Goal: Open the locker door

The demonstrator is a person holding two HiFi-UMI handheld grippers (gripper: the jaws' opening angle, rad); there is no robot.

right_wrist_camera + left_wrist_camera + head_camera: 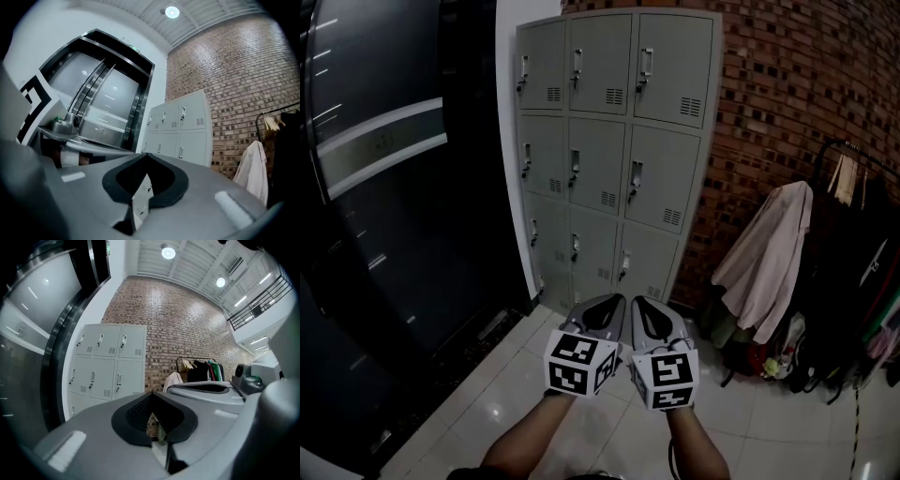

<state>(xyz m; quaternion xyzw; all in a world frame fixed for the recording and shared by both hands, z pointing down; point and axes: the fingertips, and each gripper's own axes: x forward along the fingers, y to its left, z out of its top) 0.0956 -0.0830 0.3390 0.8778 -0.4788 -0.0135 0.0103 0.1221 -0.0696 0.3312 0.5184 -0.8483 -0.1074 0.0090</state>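
Note:
A grey metal locker cabinet point(614, 141) stands against the wall, three doors wide and three high. All its doors are closed, each with a small handle. It also shows in the left gripper view point(110, 364) and the right gripper view point(180, 131). My left gripper point(609, 305) and right gripper point(642, 305) are held side by side low in front of me, well short of the cabinet. Both point toward it. The left gripper point(151, 394) has its jaws together with nothing between them. The right gripper point(145, 155) is likewise shut and empty.
A brick wall point(787, 94) runs to the right of the cabinet. A clothes rack with a pale coat point(769, 258) and dark garments stands at the right. Dark glass panels point(384, 187) fill the left side. The floor point(769, 431) is white tile.

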